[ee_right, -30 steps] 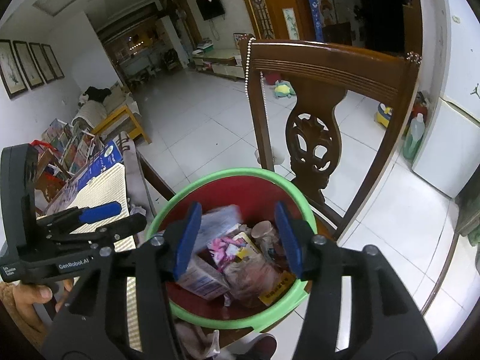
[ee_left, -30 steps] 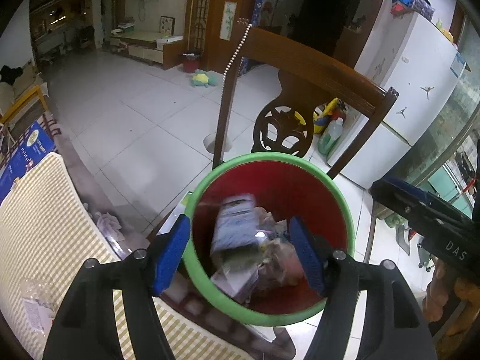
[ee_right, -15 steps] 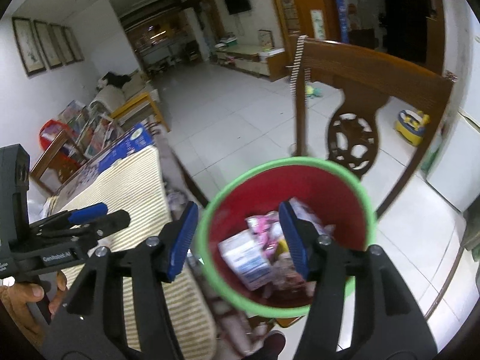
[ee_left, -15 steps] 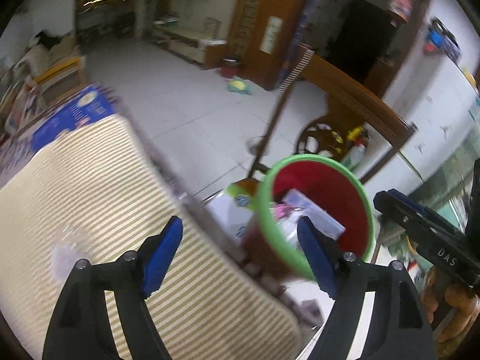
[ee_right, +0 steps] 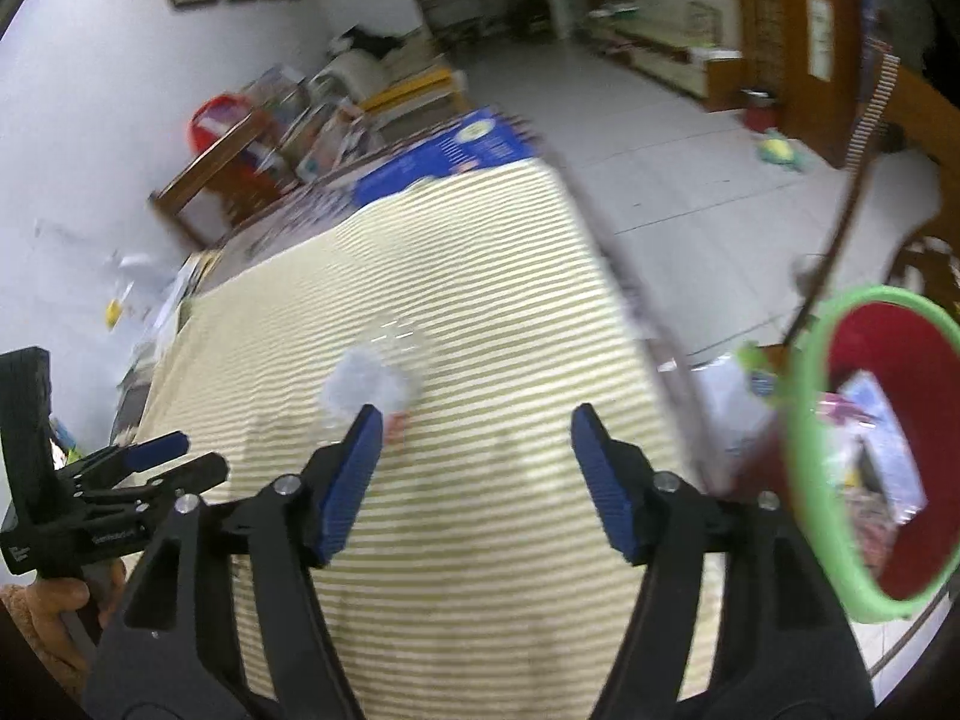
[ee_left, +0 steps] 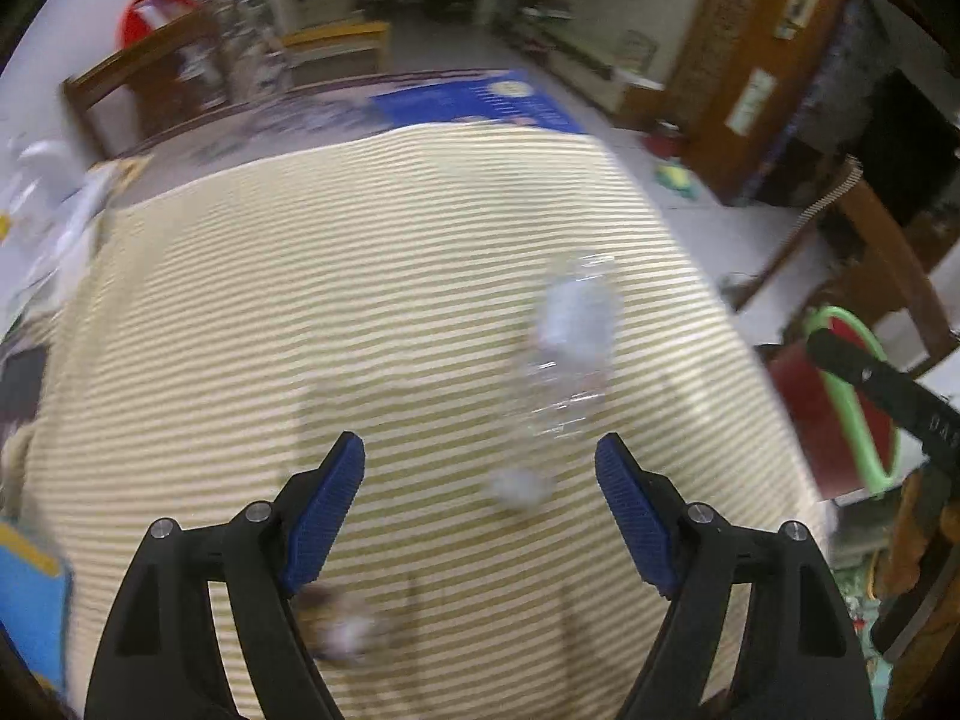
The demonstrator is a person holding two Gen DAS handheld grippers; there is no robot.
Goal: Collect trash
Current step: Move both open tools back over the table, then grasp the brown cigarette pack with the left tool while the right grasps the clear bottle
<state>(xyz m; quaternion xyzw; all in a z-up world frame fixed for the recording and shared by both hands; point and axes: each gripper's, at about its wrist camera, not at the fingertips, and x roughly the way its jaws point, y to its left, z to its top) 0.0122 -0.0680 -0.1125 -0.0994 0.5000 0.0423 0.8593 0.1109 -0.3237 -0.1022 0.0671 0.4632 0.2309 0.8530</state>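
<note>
A clear crushed plastic bottle [ee_left: 570, 348] lies on the yellow striped tablecloth [ee_left: 360, 300], ahead and right of my open, empty left gripper [ee_left: 480, 480]. A small white scrap [ee_left: 519, 487] lies between its fingers, and a blurred brownish scrap [ee_left: 342, 624] sits by its left finger. In the right wrist view the bottle [ee_right: 372, 384] lies just beyond the left fingertip of my open, empty right gripper [ee_right: 474, 468]. The red bin with a green rim [ee_right: 870, 450] holds several pieces of trash at the table's right edge; it also shows in the left wrist view [ee_left: 840, 408].
A wooden chair [ee_left: 888, 252] stands behind the bin. A blue box [ee_left: 474, 102] lies at the table's far end. Papers and clutter [ee_left: 48, 192] sit at the far left. The left gripper's body [ee_right: 90, 498] shows at the right view's left edge.
Both grippers have swung left, away from the bin and over the tablecloth. The bin now sits at the right edge of both views. Both stay open and empty.
</note>
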